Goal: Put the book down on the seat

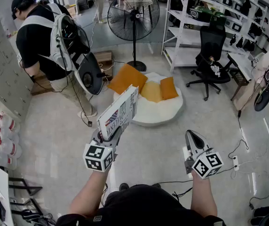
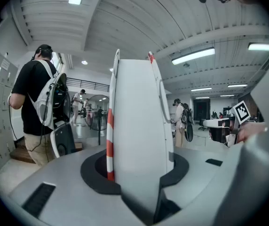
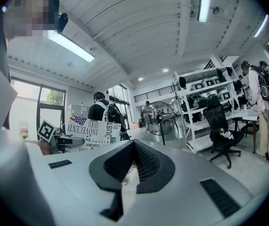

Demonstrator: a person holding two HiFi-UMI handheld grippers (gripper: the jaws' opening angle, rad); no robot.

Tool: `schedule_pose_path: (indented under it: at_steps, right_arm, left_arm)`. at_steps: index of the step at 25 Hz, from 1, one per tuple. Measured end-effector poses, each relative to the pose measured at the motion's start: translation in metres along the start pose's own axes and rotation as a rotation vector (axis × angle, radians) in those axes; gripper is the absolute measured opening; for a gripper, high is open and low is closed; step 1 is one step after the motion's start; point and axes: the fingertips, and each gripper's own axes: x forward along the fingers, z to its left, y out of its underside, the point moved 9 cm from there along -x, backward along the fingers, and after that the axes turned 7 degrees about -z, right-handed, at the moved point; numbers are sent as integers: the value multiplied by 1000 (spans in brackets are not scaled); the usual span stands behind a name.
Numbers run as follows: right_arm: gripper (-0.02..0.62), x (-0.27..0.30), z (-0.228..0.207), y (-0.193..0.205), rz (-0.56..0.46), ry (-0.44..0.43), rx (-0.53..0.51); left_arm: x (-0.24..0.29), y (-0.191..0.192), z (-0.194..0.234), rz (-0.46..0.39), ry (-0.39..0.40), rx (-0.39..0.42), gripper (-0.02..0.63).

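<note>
Left gripper (image 1: 112, 136) clamps the book (image 1: 120, 111) at lower centre, below the white seat (image 1: 159, 113); right gripper (image 1: 191, 138), lower right, is closed, empty.

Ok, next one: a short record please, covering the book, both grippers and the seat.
book: held in the air, short of the seat
left gripper: shut on book
right gripper: shut, empty
seat: round, white, on the floor ahead
cushions: three, on the seat
task: book not yet set down
</note>
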Motion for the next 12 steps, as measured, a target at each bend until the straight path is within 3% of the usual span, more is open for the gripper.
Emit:
schedule_pose_path:
  at_steps: [12]
  right_arm:
    - [12,-18,-15,16,32,-7,35]
  left_arm:
    - [10,20,-31,61,23,-24,160]
